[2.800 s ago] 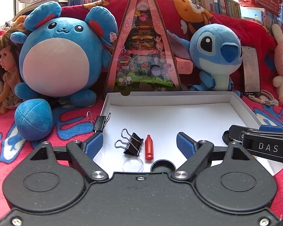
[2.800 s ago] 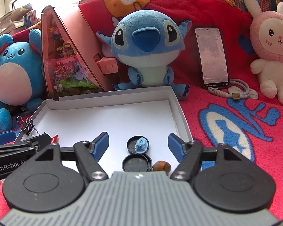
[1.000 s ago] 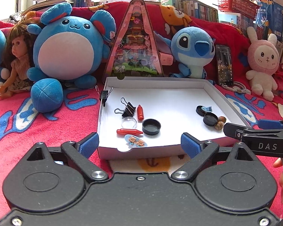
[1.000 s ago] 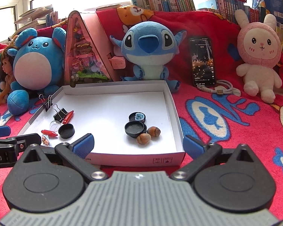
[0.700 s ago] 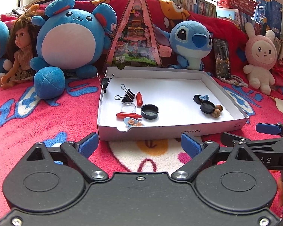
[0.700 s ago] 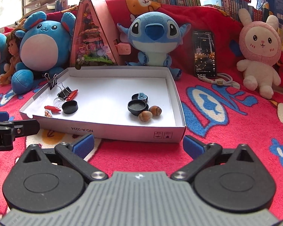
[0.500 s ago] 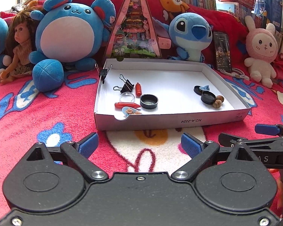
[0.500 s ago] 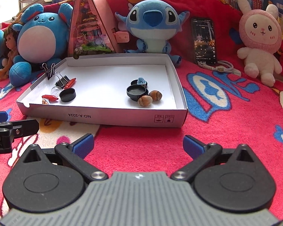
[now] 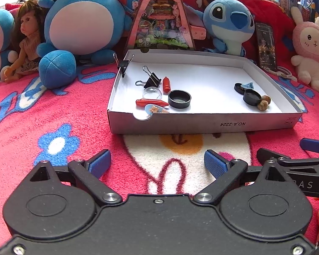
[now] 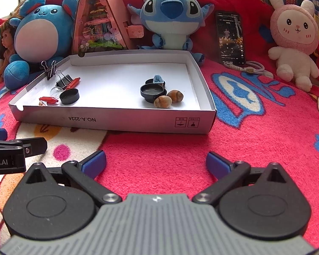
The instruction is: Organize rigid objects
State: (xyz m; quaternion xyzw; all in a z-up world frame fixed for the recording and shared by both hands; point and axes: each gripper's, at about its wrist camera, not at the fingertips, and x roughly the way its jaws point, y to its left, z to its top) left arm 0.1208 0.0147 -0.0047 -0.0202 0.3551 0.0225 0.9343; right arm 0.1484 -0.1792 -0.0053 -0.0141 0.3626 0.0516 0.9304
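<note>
Blue-padded jaws of the left gripper (image 9: 157, 163) and right gripper (image 10: 156, 162) are spread wide, holding nothing, over the red blanket (image 10: 255, 131) just short of the white box (image 9: 202, 124); caps (image 10: 152, 91), nuts (image 10: 162, 102) and clips (image 9: 152, 80) lie inside

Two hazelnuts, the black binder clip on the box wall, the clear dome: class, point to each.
Hazelnuts (image 10: 163, 101): right wrist view, on the nearer nut's shell.
Binder clip (image 9: 123, 64): left wrist view, on its black body.
Clear dome (image 9: 152, 92): left wrist view, on its top.
</note>
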